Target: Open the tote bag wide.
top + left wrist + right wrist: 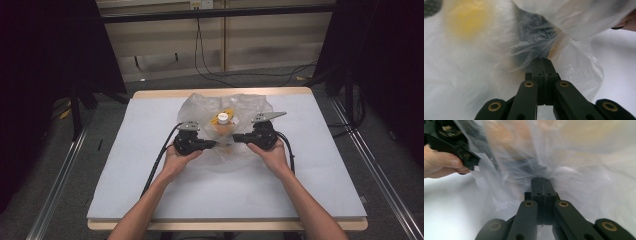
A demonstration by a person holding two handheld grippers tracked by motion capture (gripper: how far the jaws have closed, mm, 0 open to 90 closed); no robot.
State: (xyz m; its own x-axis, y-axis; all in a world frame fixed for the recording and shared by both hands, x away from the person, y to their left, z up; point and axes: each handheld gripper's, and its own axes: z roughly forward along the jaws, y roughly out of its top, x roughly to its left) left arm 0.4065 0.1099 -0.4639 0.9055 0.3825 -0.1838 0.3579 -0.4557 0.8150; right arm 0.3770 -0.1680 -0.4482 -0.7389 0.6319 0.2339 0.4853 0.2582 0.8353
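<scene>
Two black hand-held grippers meet over the middle of a white-topped table [150,175], each held in one of the person's hands. The left gripper [214,144] points inward from the left side, and the right gripper [236,137] points inward from the right; their tips face each other, close together but apart, with the film between them.

Between and behind them lies a crumpled clear plastic bag [200,107], spread across the table's centre and reaching toward its far edge. Inside the bag, near its middle, sits a yellow-orange object with a white round cap [223,121]; what it is exactly I cannot tell through the film.

Seen from the left gripper view, the left gripper [541,61] has its jaws pressed flat together, and the thin film of the bag [584,65] bunches right at their tip, apparently pinched. A blurred yellow patch [466,17] shows through the plastic at upper left.

From the right gripper view, the right gripper [541,180] likewise has its jaws closed tight against each other, with gathered bag film [506,170] drawn taut at the tip. The other gripper [454,142] and the person's left hand [441,163] appear at upper left, just beside the bag's wrinkled edge.

Black cables [160,155] trail from the grippers toward the near edge.
</scene>
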